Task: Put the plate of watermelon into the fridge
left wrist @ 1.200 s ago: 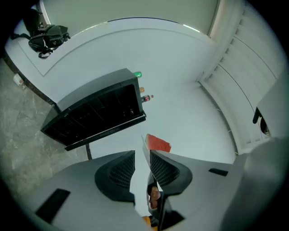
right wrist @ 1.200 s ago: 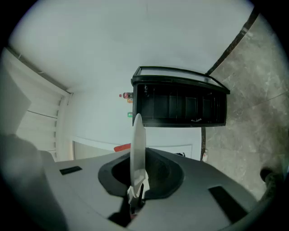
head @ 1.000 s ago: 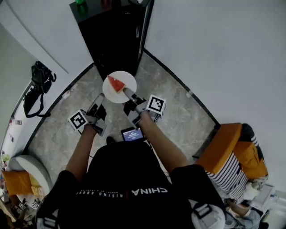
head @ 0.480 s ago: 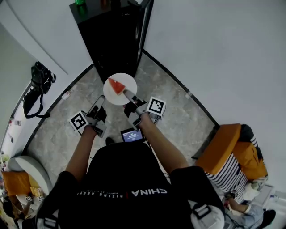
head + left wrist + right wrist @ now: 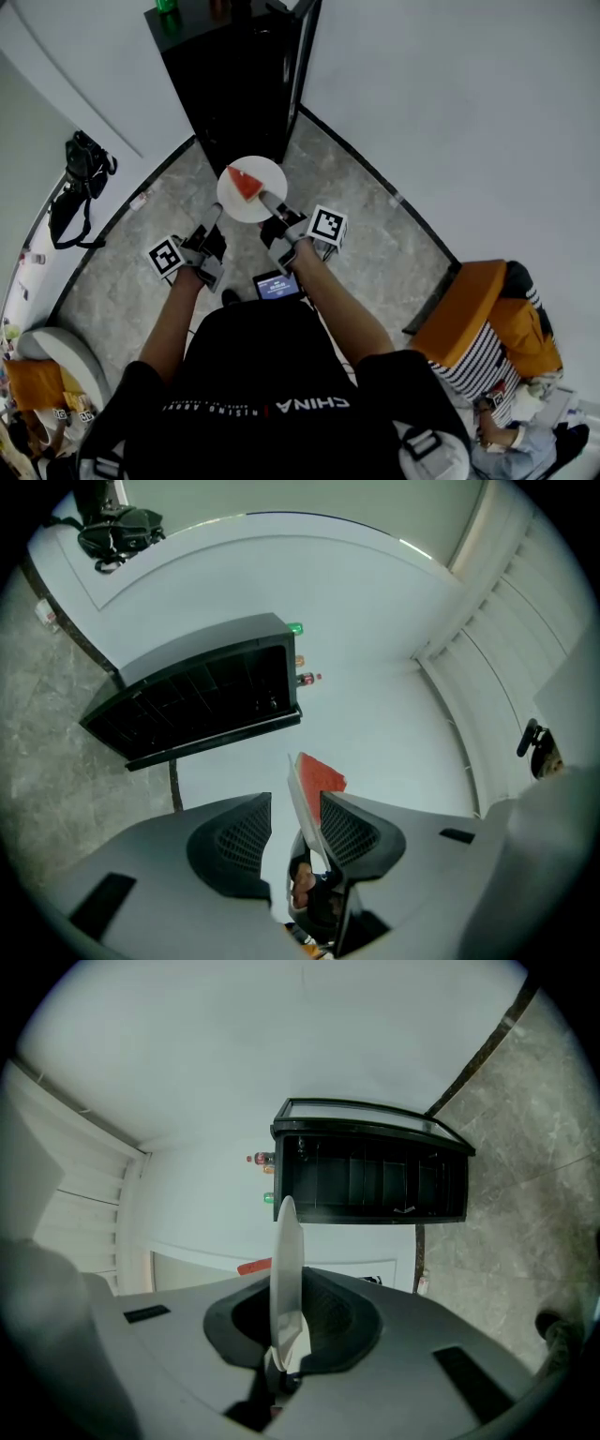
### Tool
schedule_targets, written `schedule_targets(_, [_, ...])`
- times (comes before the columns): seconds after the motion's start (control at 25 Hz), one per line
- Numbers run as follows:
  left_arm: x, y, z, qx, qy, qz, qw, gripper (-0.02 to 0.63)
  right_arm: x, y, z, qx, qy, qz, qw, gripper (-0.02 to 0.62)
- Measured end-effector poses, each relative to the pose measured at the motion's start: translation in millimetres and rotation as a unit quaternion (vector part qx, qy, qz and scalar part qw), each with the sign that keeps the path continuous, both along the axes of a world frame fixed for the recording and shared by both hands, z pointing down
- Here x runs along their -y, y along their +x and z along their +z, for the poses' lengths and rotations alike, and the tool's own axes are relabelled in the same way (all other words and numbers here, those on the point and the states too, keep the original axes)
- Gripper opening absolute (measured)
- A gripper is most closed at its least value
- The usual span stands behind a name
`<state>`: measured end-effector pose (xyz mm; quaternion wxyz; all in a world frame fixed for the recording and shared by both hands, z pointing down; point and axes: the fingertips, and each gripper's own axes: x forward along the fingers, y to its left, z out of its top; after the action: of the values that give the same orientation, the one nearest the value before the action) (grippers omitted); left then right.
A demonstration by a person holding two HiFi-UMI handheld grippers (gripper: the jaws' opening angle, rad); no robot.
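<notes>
The white plate (image 5: pixel 253 199) is held level above the grey stone floor (image 5: pixel 131 272), in front of the person and just short of the black fridge (image 5: pixel 239 84), which stands at the far side against the wall. A red wedge of watermelon (image 5: pixel 245 181) lies on the far half of the plate.

The right gripper (image 5: pixel 285 1309) has its jaws closed on the near right rim of the plate. In its own view the rim runs edge-on up between the two dark pads, and both press on it.

The left gripper (image 5: pixel 287 810) is at the plate's near left rim with its jaws spread; they have just been opening. The rim stands between them, close against the pad on the watermelon's side. A clear gap separates it from the other pad, so this gripper has no pinch on the plate. The red wedge shows just past the jaw tips.

Both gripper views look across the plate toward the fridge, whose dark, shelved inside faces them. A green bottle (image 5: pixel 169 5) sits on the fridge top. A black bag (image 5: pixel 82 169) lies by the left wall.
</notes>
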<state>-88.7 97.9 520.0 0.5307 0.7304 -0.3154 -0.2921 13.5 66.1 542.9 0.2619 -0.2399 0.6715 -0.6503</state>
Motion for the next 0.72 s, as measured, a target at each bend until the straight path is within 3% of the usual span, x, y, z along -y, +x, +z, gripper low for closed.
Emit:
schedule_targets(0.56, [3.8, 26.1, 3.4, -0.004, -0.011, 0.02, 0.9997, 0.142, -6.5, -7.9, 4.7, -0.001, 0.001, -0.025, 1.0, 0.031])
schedule_targets(0.72, [12.4, 29.8, 6.7, 0.002, -0.019, 0.007, 0.9998, 0.081, -0.2, -2.9, 10.5, -0.002, -0.005, -0.025, 1.0, 0.031])
